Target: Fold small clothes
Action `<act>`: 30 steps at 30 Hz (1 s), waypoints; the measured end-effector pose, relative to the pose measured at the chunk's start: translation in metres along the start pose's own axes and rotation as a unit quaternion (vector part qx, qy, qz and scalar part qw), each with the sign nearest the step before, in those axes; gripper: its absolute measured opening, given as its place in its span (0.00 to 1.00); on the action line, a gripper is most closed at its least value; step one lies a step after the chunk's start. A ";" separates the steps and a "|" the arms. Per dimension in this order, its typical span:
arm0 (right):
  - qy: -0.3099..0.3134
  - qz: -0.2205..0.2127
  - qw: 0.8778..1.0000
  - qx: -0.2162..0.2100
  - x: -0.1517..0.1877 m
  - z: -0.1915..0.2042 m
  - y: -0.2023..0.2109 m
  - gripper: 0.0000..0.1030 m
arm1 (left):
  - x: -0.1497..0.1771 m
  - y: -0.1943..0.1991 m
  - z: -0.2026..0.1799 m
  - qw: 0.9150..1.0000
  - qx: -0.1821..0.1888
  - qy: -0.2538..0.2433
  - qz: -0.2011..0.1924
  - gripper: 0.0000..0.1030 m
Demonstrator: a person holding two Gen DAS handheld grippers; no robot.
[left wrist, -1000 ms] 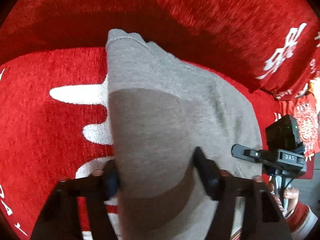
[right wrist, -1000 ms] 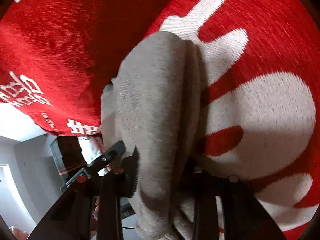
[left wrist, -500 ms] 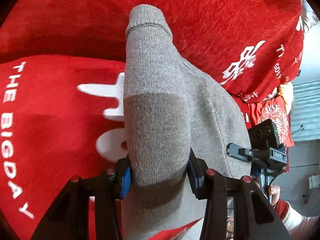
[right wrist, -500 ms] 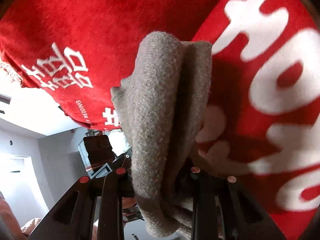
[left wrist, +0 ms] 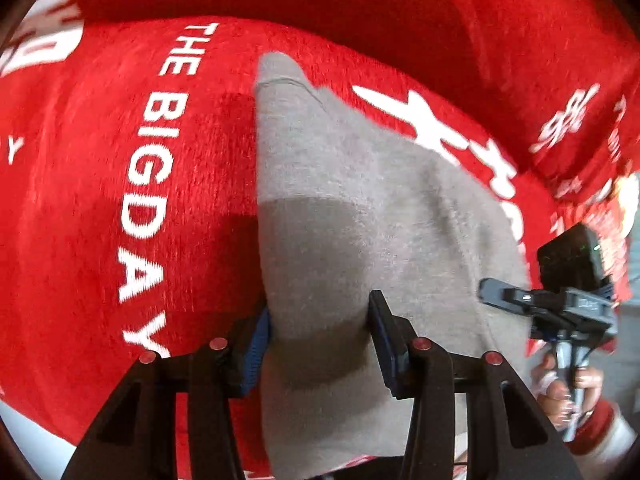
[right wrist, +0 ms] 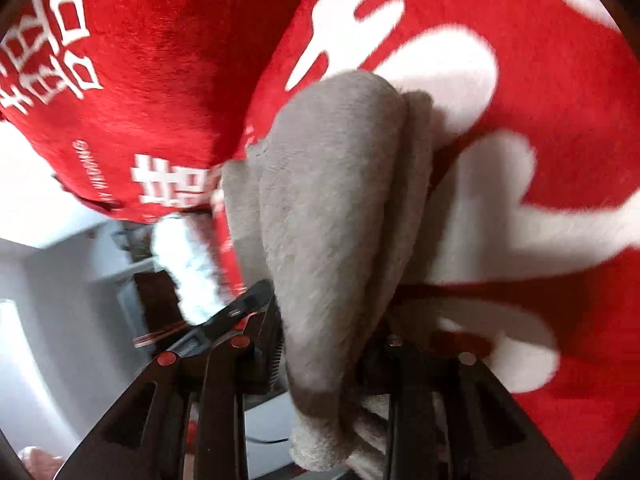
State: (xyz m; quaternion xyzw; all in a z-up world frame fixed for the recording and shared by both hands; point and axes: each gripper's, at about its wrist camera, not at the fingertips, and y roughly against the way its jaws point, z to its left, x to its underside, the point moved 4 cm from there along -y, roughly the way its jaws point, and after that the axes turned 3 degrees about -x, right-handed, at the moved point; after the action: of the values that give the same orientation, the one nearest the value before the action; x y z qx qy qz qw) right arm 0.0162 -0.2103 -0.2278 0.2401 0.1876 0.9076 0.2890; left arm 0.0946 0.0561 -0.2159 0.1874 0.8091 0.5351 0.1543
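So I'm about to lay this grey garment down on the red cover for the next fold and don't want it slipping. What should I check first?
1. Left gripper has the grey knitted garment between its jaws: ok; the knit bulges between them.
2. Right gripper holds the bunched layers: ok, though its jaws have just been opening, so watch it.
3. Garment lifted clear of the red cover: cannot tell.
4. Cuffed end hangs flat, untwisted: ok.
5. Layers even at the right grip: not ok; edges stick out unevenly.
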 end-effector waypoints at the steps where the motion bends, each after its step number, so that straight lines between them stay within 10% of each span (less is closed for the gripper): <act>1: 0.017 -0.004 1.000 0.022 -0.001 0.005 0.004 0.35 | 0.000 0.006 0.001 1.000 0.010 0.004 -0.008 0.46; 10: 0.162 -0.044 0.952 0.257 0.000 0.013 0.009 0.26 | -0.003 0.004 0.006 0.991 -0.125 -0.023 -0.050 0.46; 30: 0.123 -0.092 0.959 0.238 0.090 0.031 0.038 0.36 | 0.051 0.012 0.004 0.978 -0.202 -0.043 -0.038 0.49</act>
State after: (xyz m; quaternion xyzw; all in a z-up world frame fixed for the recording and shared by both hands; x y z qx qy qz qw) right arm -0.0486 -0.1778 -0.1546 0.1702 0.4534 0.8288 0.2804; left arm 0.0530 0.0880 -0.2086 0.1440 0.6834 0.6727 0.2443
